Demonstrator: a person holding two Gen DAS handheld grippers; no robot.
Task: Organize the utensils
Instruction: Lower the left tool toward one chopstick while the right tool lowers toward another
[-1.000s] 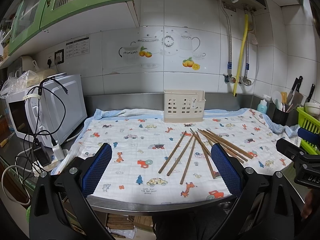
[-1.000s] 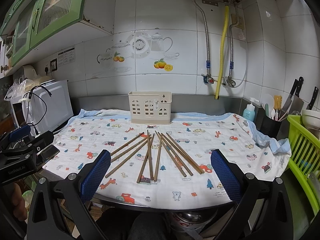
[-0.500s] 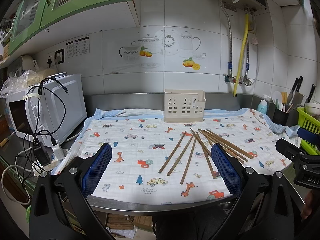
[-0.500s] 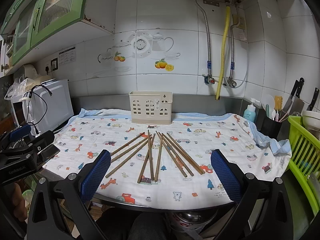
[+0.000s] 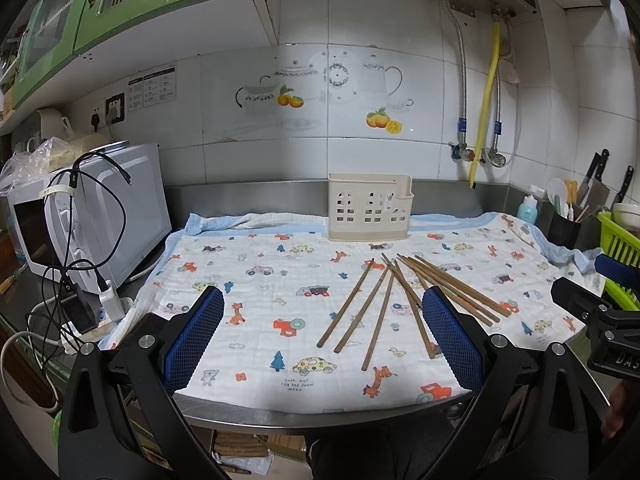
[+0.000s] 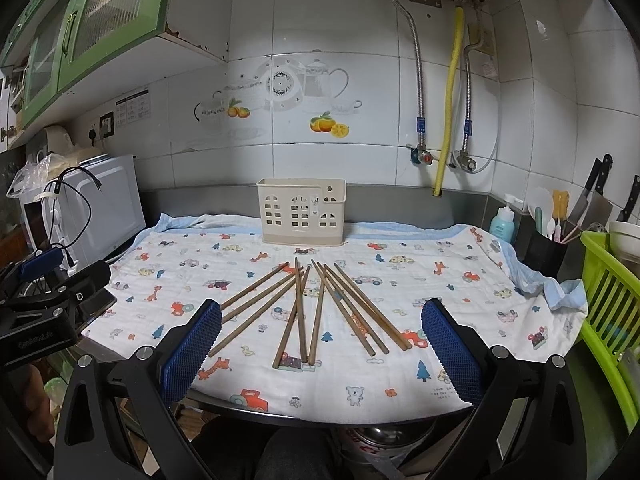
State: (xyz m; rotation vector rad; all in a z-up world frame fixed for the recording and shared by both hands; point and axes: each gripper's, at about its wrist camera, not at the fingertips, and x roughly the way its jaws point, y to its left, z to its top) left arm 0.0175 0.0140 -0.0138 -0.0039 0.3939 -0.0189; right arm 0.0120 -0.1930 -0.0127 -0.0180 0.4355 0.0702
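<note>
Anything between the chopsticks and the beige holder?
No, just bare printed cloth. In the right wrist view the chopsticks stop short of the holder, with nothing in the gap.

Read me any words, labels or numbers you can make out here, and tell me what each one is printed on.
"DAS", cut off by the frame edge: on the black right gripper.
"GenRobot.AI", faint, so uncertain: on the black left gripper.
Small handwritten-style lines under a cartoon car: on the white cartoon-print cloth, too small to read.
Black-and-white wall notice: too small to read.
</note>
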